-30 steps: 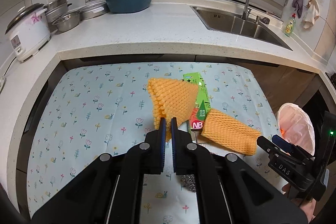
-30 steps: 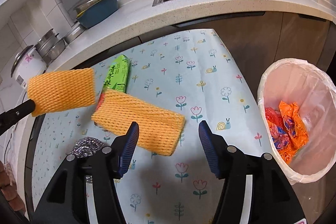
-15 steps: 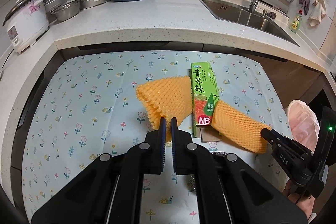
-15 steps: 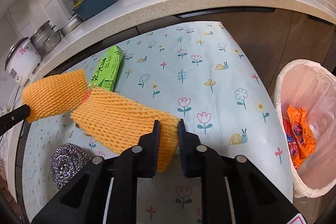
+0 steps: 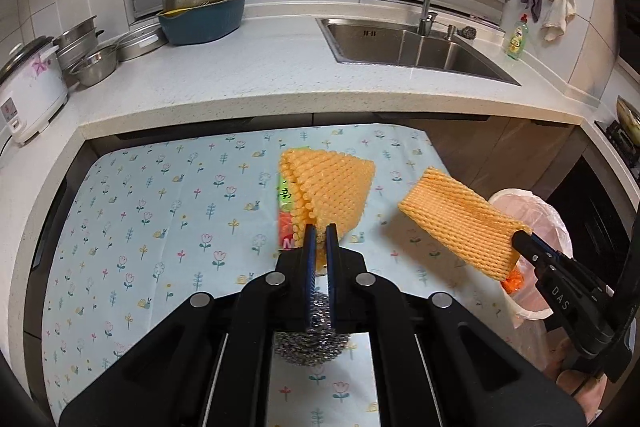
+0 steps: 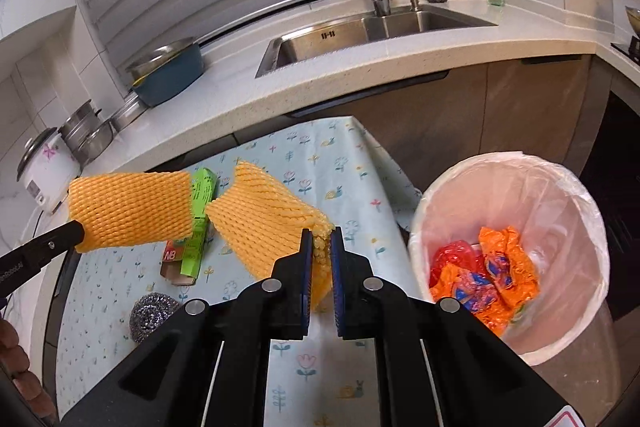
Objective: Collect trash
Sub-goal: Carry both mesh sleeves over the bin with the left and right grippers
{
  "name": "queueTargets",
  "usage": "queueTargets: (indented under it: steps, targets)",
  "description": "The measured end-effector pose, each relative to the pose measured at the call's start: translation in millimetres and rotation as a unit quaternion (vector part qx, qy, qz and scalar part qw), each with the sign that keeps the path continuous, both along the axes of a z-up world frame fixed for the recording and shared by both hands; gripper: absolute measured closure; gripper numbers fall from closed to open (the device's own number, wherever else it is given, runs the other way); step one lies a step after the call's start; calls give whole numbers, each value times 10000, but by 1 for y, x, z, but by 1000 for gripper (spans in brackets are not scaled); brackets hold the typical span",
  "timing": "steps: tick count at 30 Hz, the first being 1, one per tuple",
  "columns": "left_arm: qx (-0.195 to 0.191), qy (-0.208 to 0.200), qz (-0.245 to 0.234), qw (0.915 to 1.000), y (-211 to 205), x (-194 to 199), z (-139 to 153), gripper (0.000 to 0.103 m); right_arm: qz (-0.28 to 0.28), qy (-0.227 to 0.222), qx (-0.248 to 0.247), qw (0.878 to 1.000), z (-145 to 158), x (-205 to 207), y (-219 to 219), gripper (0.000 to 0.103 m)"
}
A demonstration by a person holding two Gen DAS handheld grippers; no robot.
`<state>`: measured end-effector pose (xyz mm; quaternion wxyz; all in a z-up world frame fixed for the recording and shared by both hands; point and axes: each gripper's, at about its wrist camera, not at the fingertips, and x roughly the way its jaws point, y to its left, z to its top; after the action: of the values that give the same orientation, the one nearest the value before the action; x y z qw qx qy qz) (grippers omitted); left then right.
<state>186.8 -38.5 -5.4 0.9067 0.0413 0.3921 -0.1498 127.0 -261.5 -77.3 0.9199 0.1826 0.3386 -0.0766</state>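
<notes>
Between its fingers the right gripper now pinches a net, lifted off the table; the left gripper grips another net; the bin comes next.

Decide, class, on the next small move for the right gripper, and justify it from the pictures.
Probably carry it right until it is over the bin: the right gripper is shut on a foam net held clear of the table, and the lined bin stands open beside it.
</notes>
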Motion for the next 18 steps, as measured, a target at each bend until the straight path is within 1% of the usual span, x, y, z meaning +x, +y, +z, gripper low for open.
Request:
queueTargets:
  steps: [4,7,11,18]
  targets:
    - [-84,-27,-272,9996,-27,-13,9,98,-373,-111,-153,9991,14,-26,-25,94]
    - [-81,-40,-494,9987,-51,-23,11,98,-657,-133,-210,9975,20,-45,-45,94]
    - [-62,-22,-799,9968,-86,-35,10,98,-1045,-138,-132,9943,19,-69,-77,94]
    - [-35,103,-1205,9927,-134,-49,1,98,-1580,-82,18,9874,6,-106,-127,94]
